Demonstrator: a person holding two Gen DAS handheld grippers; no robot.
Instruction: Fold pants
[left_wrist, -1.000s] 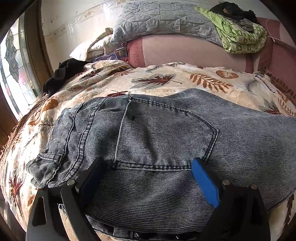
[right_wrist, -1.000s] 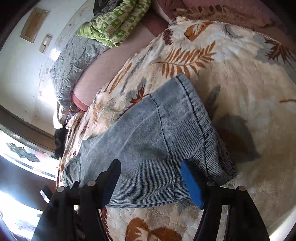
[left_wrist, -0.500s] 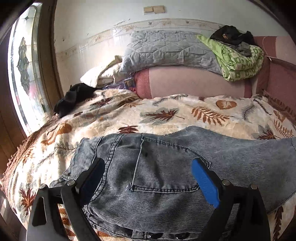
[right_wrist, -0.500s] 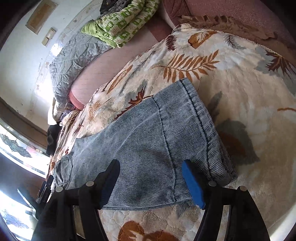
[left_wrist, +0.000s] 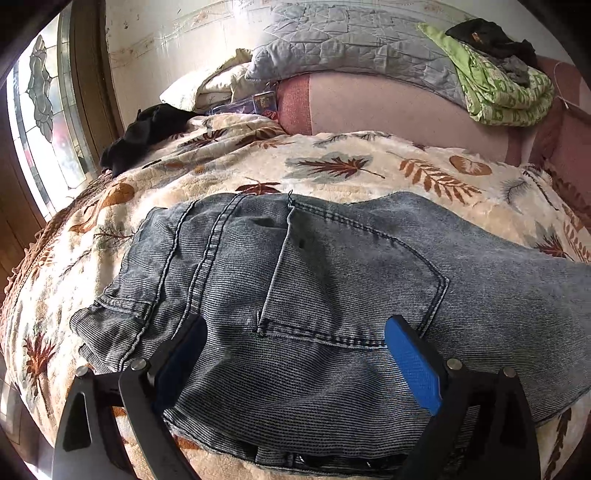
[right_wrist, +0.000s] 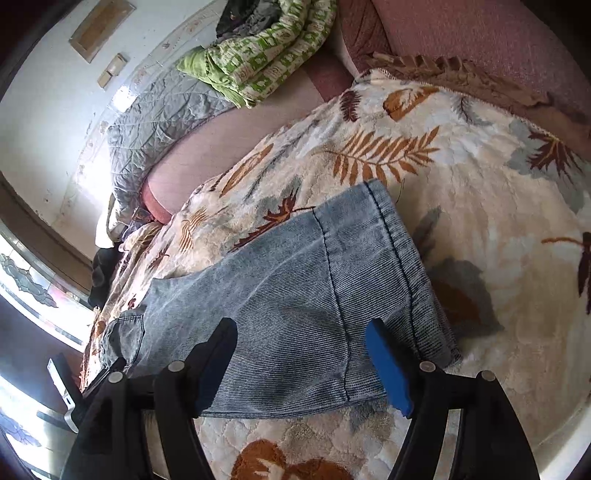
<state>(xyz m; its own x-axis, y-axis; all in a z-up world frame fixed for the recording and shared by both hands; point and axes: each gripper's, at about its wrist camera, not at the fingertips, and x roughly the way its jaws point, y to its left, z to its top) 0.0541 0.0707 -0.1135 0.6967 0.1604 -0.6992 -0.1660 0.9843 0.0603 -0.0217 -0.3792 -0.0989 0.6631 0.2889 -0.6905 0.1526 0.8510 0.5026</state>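
Leaf-patterned blanket (left_wrist: 369, 162) covers the bed that carries the work. Nearest the left wrist camera, the left tool (left_wrist: 295, 339) stands with its jaws spread wide, empty, poised over the waist end of the pants (left_wrist: 332, 280); whether the blue pads (left_wrist: 413, 362) touch the denim cannot be told. A back pocket (left_wrist: 351, 288) lies face up between the fingers. In the right wrist view, the right tool (right_wrist: 301, 350) is likewise wide apart and holds nothing, set over the hem end (right_wrist: 399, 266) of the pants. The garment lies flat along the near edge of the bed. Beyond it sits a pink bolster (left_wrist: 388, 107), with a grey quilted pillow (left_wrist: 351, 48) and a green printed cloth (left_wrist: 506, 92) on top. A black garment (left_wrist: 147, 129) lies near the stained-glass window (left_wrist: 40, 114).
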